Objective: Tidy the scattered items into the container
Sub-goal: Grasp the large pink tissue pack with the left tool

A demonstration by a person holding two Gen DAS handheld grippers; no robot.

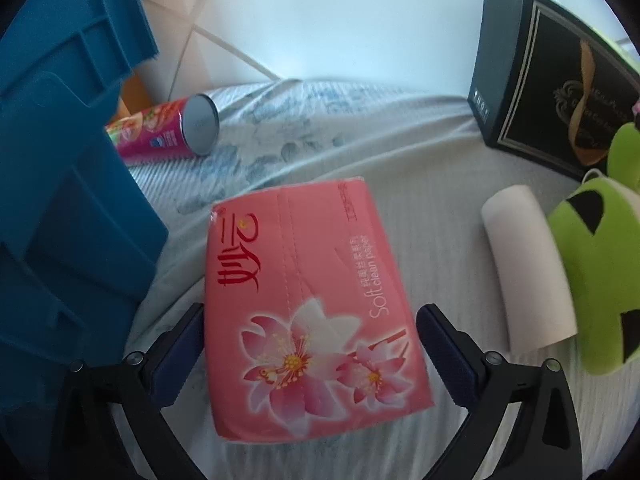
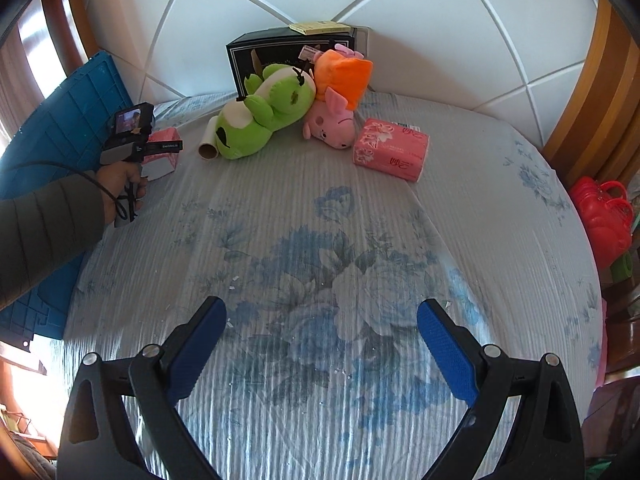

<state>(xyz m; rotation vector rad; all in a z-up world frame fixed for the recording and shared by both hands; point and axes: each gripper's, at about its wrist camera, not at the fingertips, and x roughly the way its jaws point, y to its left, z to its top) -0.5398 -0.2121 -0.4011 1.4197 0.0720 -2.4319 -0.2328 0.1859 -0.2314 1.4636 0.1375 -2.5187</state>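
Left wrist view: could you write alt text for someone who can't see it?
A pink tissue pack lies on a floral bedsheet between the open left gripper fingers. Beside it: blue crate, snack can, green plush.

**Daylight, fisheye bend, soft left feed**

My left wrist feed is soft throughout: the pink tissue pack (image 1: 312,304) reads, but the blue crate (image 1: 68,184) and green plush (image 1: 600,272) smear near the rim. A pale glare washes the headboard (image 1: 320,20). My right wrist feed is sharper and evenly daylit; the bed sheet (image 2: 320,240) bows outward, and black vignette fills the frame's corners.
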